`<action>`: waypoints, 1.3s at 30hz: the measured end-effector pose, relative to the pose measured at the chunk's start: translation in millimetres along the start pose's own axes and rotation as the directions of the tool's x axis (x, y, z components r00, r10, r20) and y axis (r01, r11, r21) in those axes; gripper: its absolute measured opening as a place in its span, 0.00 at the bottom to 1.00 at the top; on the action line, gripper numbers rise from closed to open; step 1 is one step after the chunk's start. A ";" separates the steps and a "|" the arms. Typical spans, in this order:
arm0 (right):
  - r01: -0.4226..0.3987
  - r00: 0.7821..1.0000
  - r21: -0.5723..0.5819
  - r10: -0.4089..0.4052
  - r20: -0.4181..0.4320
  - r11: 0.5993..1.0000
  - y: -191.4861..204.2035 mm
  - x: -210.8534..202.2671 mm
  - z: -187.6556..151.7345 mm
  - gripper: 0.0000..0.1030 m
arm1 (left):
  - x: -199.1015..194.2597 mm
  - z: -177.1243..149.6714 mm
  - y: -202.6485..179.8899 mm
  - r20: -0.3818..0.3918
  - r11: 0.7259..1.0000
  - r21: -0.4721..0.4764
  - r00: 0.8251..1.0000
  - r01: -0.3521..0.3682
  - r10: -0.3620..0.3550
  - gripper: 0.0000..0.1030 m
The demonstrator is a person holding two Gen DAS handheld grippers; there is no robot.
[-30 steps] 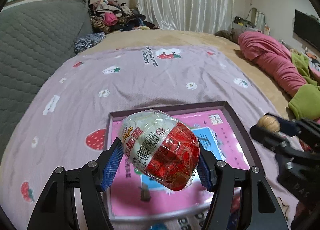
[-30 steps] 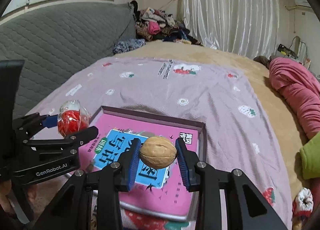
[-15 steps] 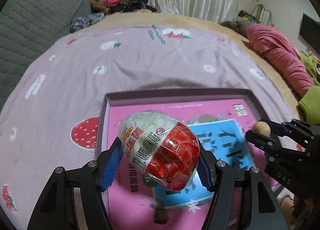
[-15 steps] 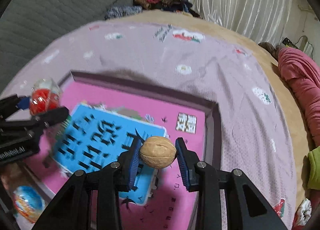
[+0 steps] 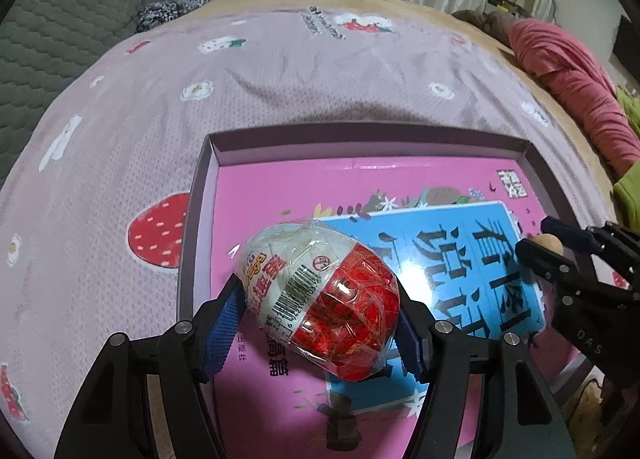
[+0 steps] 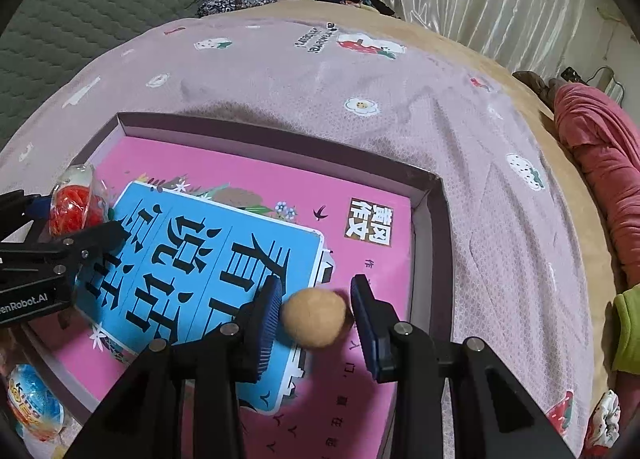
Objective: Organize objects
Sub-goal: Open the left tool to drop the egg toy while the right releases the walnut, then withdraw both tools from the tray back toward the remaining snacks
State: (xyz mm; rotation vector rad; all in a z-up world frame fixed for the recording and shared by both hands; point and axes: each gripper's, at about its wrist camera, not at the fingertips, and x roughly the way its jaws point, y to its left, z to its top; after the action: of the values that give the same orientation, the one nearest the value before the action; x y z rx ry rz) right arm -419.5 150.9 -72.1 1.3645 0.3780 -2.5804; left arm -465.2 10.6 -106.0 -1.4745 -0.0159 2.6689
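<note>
Since a second ago both hand-held grippers have come lower over the box (image 5: 532,163), and the walnut (image 6: 314,317), then gripped, now shows blurred and loose between the parted pads of the right hand-held gripper (image 6: 316,319). The left hand-held gripper (image 5: 320,311) is clamped wide on one red-and-white wrapped toy egg (image 5: 320,295). One book (image 6: 224,255) lies under both; a second, blue egg (image 6: 34,399) lies below left of the right gripper.
</note>
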 end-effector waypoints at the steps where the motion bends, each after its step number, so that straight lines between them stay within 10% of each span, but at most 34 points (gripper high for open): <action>1: 0.003 1.000 0.002 -0.003 0.004 1.000 -0.6 -1.3 -0.5 0.35 | -0.6 -0.1 -0.2 0.001 1.000 -0.002 1.000 0.003 -0.003 0.70; 20: 0.009 0.997 0.028 -0.011 0.072 1.000 -9.6 -46.1 3.1 0.65 | -59.9 2.5 2.9 0.132 1.000 -0.026 0.991 0.012 -0.008 0.79; 27: 0.012 0.989 0.028 -0.016 0.148 1.000 -7.3 -106.9 -4.0 0.85 | -110.1 -8.9 -3.6 0.234 0.999 -0.030 0.971 -0.035 0.041 1.00; 39: -0.074 0.917 0.108 0.025 0.397 0.991 -14.0 -222.5 -56.0 0.91 | -209.0 -76.3 -25.8 0.381 1.000 0.015 0.924 -0.021 0.014 1.00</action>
State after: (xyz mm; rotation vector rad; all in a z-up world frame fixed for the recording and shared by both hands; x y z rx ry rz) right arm -256.4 194.0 84.1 0.8319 0.1183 -2.7834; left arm -288.2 15.7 31.1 -0.9297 -0.0044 2.9150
